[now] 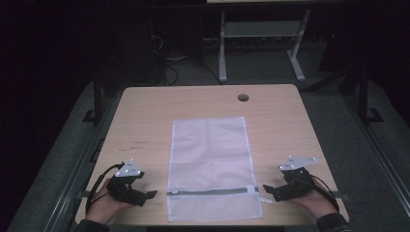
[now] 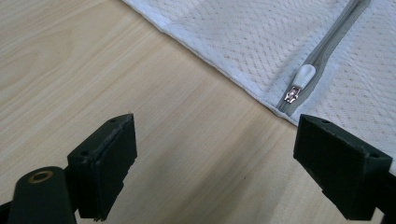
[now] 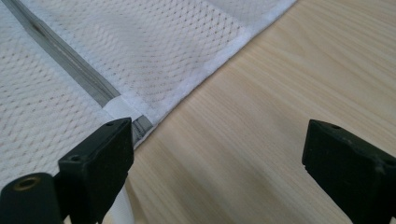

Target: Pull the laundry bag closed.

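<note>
On the wooden table [image 1: 145, 116], the left gripper [image 1: 151, 195] rests low at the near left, held in the person's left hand [image 1: 104, 205]. Its jaws stand wide apart with bare wood between them; nothing is gripped. Just to its right lies the white mesh laundry bag [image 1: 210, 159], flat, with its long side running away from the person. In the left gripper view the bag's hemmed edge [image 2: 219, 70] crosses beyond the jaws, and the zipper pull [image 2: 299, 81] sits at the near end of the grey zipper [image 2: 334, 35], just past the right-hand jaw and clear of it.

The zipper runs across the bag near its front edge, ending at a white fabric tab [image 3: 122, 106] on the right side. The right gripper [image 1: 265, 189], in the right hand [image 1: 316, 203], points at that end. Its jaws are also spread and empty; the left-hand jaw seems to hover over the bag's corner, though contact is hard to judge.
</note>
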A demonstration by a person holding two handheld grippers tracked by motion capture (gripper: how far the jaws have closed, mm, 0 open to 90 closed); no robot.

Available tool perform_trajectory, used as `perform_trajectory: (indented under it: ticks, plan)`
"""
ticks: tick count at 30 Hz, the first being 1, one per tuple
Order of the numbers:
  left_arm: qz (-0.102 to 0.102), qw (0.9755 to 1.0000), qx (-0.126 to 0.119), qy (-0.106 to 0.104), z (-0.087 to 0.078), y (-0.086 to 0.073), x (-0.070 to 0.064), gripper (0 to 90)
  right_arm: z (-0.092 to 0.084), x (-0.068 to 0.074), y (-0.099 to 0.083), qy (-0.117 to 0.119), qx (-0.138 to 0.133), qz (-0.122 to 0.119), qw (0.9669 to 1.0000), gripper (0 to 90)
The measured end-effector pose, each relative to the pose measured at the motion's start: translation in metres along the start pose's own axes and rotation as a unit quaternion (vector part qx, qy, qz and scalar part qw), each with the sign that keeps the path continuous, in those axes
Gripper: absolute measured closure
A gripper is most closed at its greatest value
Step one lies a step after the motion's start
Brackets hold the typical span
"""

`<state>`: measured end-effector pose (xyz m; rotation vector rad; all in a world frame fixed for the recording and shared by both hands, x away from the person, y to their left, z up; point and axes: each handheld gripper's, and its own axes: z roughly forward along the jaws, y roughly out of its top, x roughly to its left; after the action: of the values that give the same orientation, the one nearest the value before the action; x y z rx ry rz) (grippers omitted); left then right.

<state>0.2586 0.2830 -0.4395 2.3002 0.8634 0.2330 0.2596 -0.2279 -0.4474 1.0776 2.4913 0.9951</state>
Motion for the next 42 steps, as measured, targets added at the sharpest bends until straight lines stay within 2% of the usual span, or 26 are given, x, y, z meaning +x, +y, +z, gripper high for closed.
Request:
perform_trajectory:
  ticks: [5,8,13,18,24,42]
  plan:
    - [-0.002,1.0,0.001,0.001,-0.001,0.0,0.0,12.8,-0.001,0.003,0.002,0.008,-0.003,-0.002,1.0,12.2]
    - [0.0,1.0,-0.001,-0.001,-0.001,0.0,0.0,12.8,-0.001,0.008,0.007,0.023,-0.003,-0.003,0.9997,13.4]
    - [0.0,1.0,0.0,-0.004,-0.001,0.0,0.0,12.9,0.001,0.015,0.012,0.036,-0.006,-0.007,0.9993,13.5]
    - [0.0,1.0,0.001,-0.006,0.0,0.0,0.0,13.0,0.004,0.024,0.02,0.052,-0.008,-0.02,0.9984,13.6]
    - [0.001,1.0,0.001,-0.008,0.0,0.0,-0.001,13.1,0.009,0.037,0.031,0.085,-0.013,-0.035,0.9957,13.6]
    - [0.001,0.9999,-0.002,-0.011,-0.001,0.001,-0.001,13.2,0.029,0.063,0.049,0.123,-0.015,-0.079,0.9892,13.7]
